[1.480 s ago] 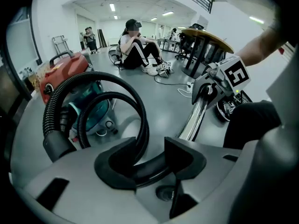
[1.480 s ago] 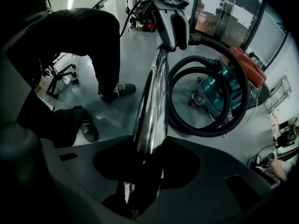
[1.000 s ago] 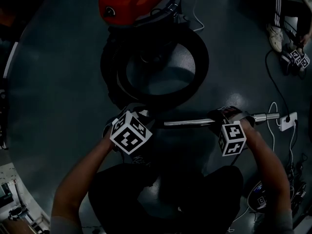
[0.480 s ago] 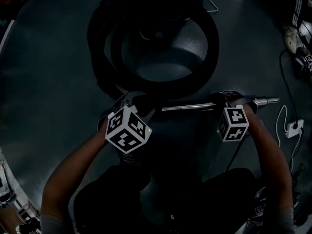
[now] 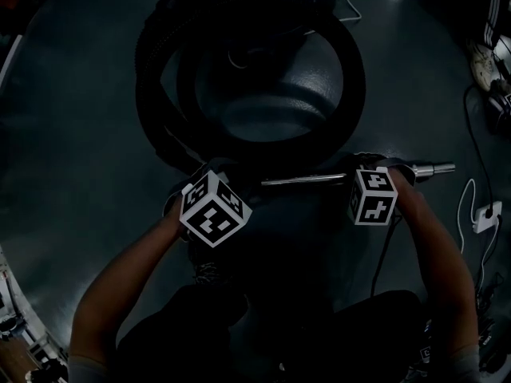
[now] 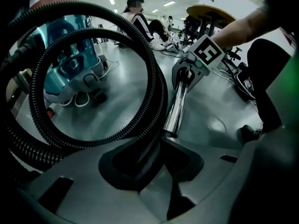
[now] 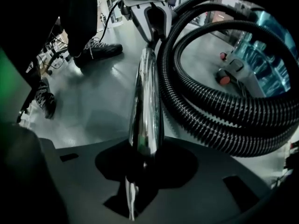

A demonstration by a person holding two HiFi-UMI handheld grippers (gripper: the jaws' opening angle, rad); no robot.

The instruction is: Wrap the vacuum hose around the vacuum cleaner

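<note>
A black ribbed hose (image 5: 351, 78) lies coiled around the vacuum cleaner (image 5: 271, 86), whose teal body (image 6: 70, 59) shows in the left gripper view. A chrome tube (image 5: 307, 179) runs level between my two grippers, clear of the floor. My left gripper (image 5: 222, 172) holds the hose's black curved end (image 6: 140, 160) where it meets the chrome tube (image 6: 177, 108), and its jaws are closing. My right gripper (image 5: 375, 167) grips the chrome tube (image 7: 147, 101) near its far end, its jaws closing too. Hose loops (image 7: 210, 101) hang just right of that tube.
A white power strip (image 5: 485, 214) and cables lie on the floor at the right. A seated person's shoe (image 5: 483, 58) is at the upper right, and that person (image 6: 140, 22) sits beyond the hose. A round table (image 6: 210, 13) stands behind. My own shoe (image 7: 96, 50) is near the tube.
Both grippers and the chrome tube have moved closer to the hose coil. The vacuum's red top has slipped out of the head view.
</note>
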